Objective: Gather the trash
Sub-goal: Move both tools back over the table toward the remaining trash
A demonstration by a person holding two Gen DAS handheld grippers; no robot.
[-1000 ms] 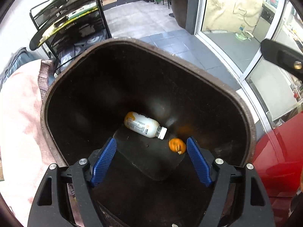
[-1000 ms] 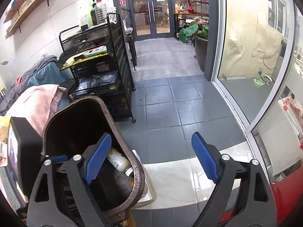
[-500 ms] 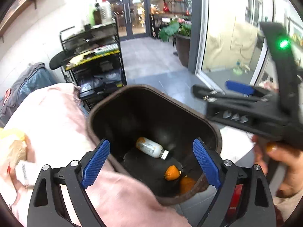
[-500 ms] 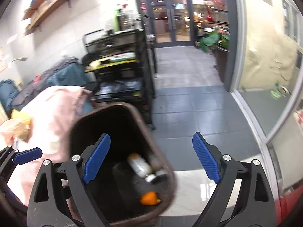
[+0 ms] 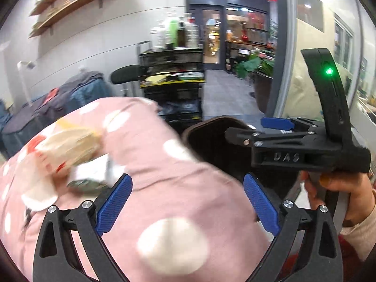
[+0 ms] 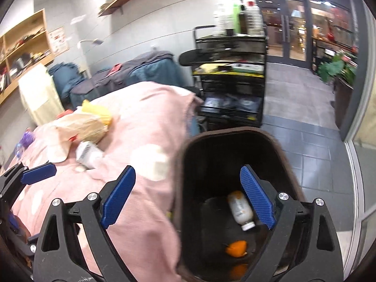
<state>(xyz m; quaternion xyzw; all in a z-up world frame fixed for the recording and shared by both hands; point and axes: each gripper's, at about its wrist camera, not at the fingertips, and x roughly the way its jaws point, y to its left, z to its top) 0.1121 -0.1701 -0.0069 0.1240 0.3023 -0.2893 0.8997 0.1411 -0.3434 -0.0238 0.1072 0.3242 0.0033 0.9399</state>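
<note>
A: Done so far, judging by the brown bin [image 6: 235, 164]: a white bottle [image 6: 239, 208] and orange peel [image 6: 236, 248] lying on its bottom.

B: Still left, apparently: crumpled paper wrapper [image 5: 68, 145] and a small white carton [image 5: 94, 171] on the pink dotted blanket [image 5: 178, 211], just beside the bin.

A: Left gripper [image 5: 186, 204] spread wide, jaws just been opening, nothing between them but blanket below. Carton just ahead of its left finger, up and to the left, not touched.

B: Right gripper [image 6: 188, 197] likewise released and empty, straddling the bin's near rim; bottle seen past its right finger, well below. Wrapper off to its left.
</note>
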